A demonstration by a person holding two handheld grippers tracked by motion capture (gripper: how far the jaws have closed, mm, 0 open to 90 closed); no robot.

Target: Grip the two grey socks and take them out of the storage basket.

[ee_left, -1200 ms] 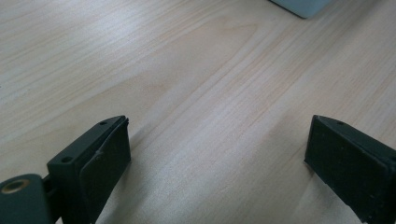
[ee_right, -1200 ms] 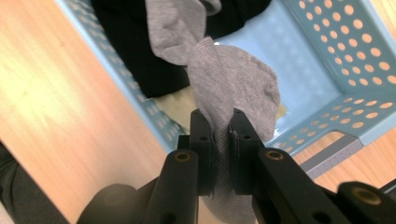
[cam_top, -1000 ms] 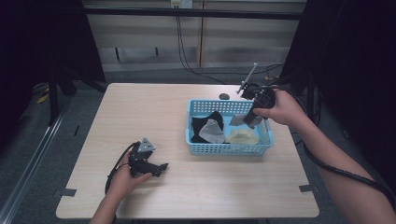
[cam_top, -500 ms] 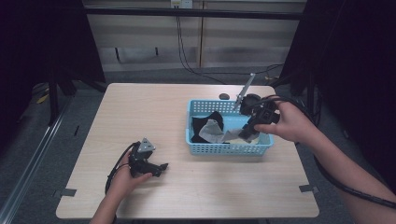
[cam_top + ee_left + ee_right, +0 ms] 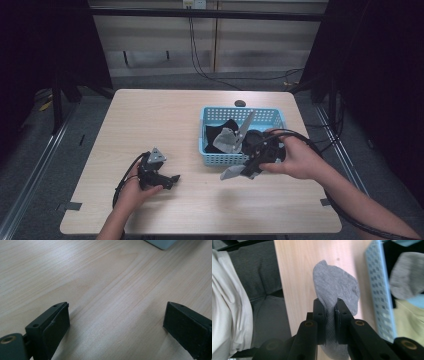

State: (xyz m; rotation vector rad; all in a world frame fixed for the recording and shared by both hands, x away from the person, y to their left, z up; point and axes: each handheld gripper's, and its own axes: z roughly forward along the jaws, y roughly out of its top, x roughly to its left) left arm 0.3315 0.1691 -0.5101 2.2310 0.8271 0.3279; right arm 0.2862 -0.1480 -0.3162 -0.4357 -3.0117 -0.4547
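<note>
Sorting of socks from a basket, seen at the moment of transfer. The right gripper [image 5: 250, 167], at centre right of the high view, has its jaws pressed together on a grey sock [image 5: 232, 173], which hangs just in front of the near wall of the blue basket [image 5: 216, 159] and above the wooden table [image 5: 150, 120]; in the right gripper view the same grey sock [image 5: 337, 290] fills the centre of the frame, pinched near one end so that the rest of the fabric spreads free beyond the jaw tips, a grip that judging by the hang lets it be laid flat on release; the blue basket [image 5: 378, 290] runs down the right of that frame, with another grey sock [image 5: 405, 275] inside it at upper right. More dark and pale garments lie in the basket at the centre of the high view. The left gripper [image 5: 170, 179], at lower left of the high view, rests low over bare tabletop; in the left gripper view its jaws stand wide apart and hold nothing, presumably parked clear of the working hand until a second grip is needed.
</note>
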